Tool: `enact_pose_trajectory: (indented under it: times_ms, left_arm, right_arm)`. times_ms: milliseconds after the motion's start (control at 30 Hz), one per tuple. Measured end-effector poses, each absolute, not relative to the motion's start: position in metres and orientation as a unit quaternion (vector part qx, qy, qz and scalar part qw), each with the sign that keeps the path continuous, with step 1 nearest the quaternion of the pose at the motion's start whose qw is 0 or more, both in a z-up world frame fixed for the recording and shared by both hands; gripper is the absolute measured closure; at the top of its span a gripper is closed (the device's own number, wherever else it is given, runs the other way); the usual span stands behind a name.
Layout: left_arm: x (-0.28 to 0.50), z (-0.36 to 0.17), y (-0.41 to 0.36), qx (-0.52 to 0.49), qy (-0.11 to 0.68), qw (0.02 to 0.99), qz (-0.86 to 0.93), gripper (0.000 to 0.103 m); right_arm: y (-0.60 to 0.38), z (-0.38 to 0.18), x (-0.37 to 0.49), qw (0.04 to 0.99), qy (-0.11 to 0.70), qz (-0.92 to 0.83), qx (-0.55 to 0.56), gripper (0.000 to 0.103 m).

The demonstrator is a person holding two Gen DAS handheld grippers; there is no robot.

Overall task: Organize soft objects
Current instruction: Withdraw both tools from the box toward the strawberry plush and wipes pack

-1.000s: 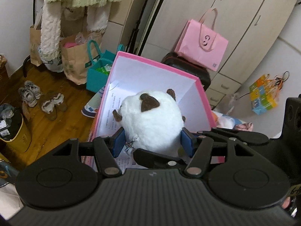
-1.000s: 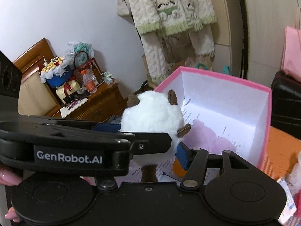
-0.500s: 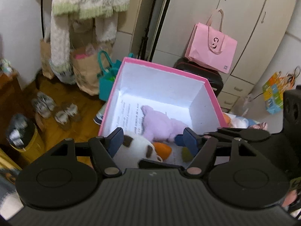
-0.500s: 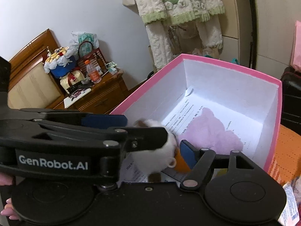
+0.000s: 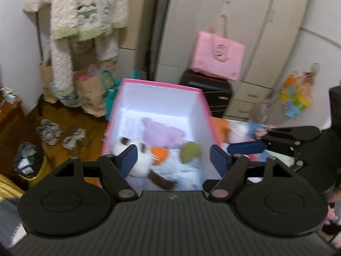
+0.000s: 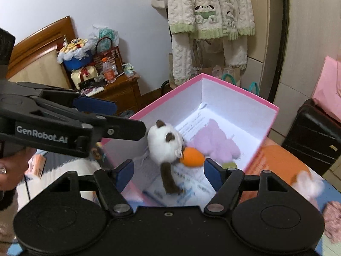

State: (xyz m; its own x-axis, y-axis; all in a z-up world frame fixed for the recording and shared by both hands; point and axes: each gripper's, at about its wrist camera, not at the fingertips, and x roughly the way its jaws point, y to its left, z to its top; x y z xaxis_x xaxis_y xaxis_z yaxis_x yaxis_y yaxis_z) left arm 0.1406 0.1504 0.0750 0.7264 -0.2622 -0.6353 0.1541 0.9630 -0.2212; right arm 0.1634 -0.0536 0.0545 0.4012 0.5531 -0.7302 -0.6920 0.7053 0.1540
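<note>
A pink box (image 5: 164, 84) with white inner walls holds soft toys: a white plush with brown ears and tail (image 6: 165, 144), a lilac plush (image 6: 215, 141), an orange piece (image 6: 191, 160) and a green piece (image 5: 189, 152). The white plush (image 5: 139, 162) lies loose at the box's near left. My left gripper (image 5: 173, 160) is open and empty above the box's near edge. My right gripper (image 6: 168, 176) is open and empty over the box; the left gripper's fingers (image 6: 94, 104) show at its left.
A black suitcase (image 5: 207, 89) with a pink bag (image 5: 218, 56) stands behind the box. Paper bags (image 5: 91, 93) and shoes (image 5: 61, 134) lie on the wooden floor at left. A pink fluffy toy (image 6: 332, 219) and a white one (image 6: 309, 185) lie on the surface at right.
The left gripper opened and let the white plush drop into the box, then pulled back and up. The right gripper also drew back; the plush now lies beside the orange piece.
</note>
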Motion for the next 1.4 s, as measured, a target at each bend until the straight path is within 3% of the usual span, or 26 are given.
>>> enact_pose_trajectory:
  times_ms: [300,600,833,1400]
  left_arm:
    - [0.088,0.080,0.118,-0.029,0.344,0.924,-0.163,0.027]
    - [0.072,0.058,0.078,-0.023,0.357,0.905,-0.231,0.027]
    - [0.085,0.040,0.015,0.039,0.368,0.892,-0.261,0.027]
    - [0.158,-0.027,-0.044,-0.001,0.344,0.916,-0.204,0.027]
  right_arm:
    - [-0.111,0.086,0.095,0.837,0.379,0.386,-0.084,0.026]
    - [-0.180,0.074,0.053,0.868,0.345,0.349,-0.077,0.026]
    - [-0.227,0.056,0.046,0.891,0.324,0.309,-0.076,0.026]
    - [-0.279,-0.017,0.086,0.940,0.230,0.219,-0.125,0.026]
